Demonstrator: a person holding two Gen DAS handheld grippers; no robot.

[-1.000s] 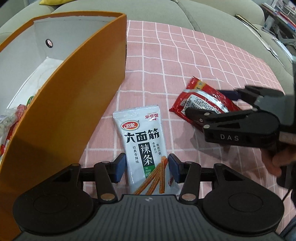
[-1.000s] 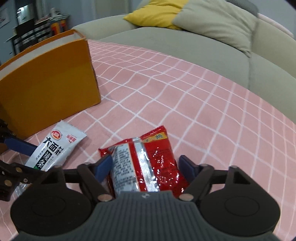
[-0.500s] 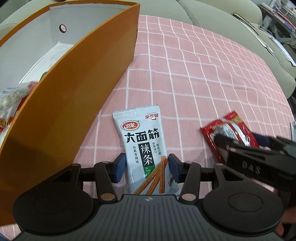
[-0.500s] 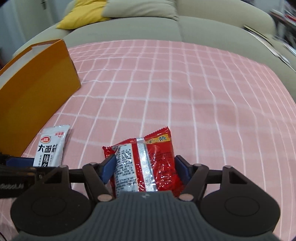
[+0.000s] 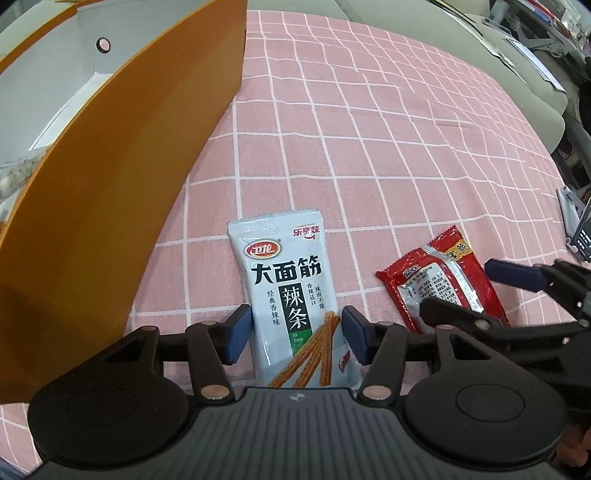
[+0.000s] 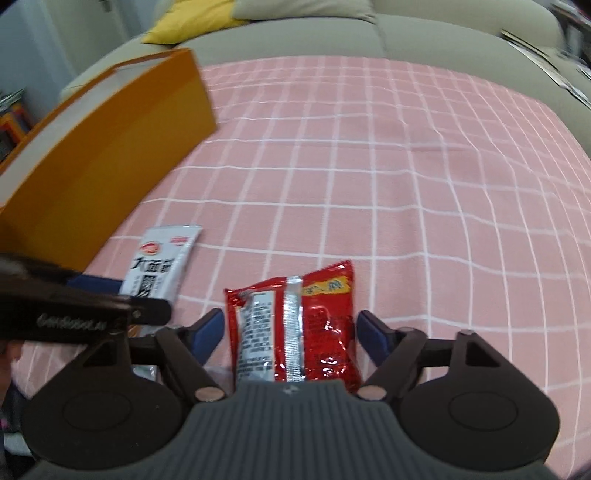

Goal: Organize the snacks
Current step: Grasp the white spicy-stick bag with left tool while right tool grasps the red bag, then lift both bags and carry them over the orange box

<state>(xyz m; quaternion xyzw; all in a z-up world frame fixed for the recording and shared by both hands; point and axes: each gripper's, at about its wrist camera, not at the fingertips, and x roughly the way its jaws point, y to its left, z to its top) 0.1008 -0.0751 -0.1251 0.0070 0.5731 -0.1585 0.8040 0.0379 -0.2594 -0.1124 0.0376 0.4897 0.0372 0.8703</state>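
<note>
Two loose snack packets are counted on the cloth: one white packet [image 5: 295, 299] at lower centre of the left view and one red packet [image 5: 443, 280] at lower right. One orange box [image 5: 122, 177] is seen along the left side, and at least one more packet [image 5: 14, 177] is glimpsed inside it at the left edge; how many lie within cannot be told. Two grippers are counted, the left gripper [image 5: 295, 332] and the right gripper [image 6: 291, 334], each with two blue pads [image 5: 238, 332]. One pink checked cloth [image 5: 369, 147] is counted, and one yellow cushion [image 6: 188, 22] at the upper left of the right view.
</note>
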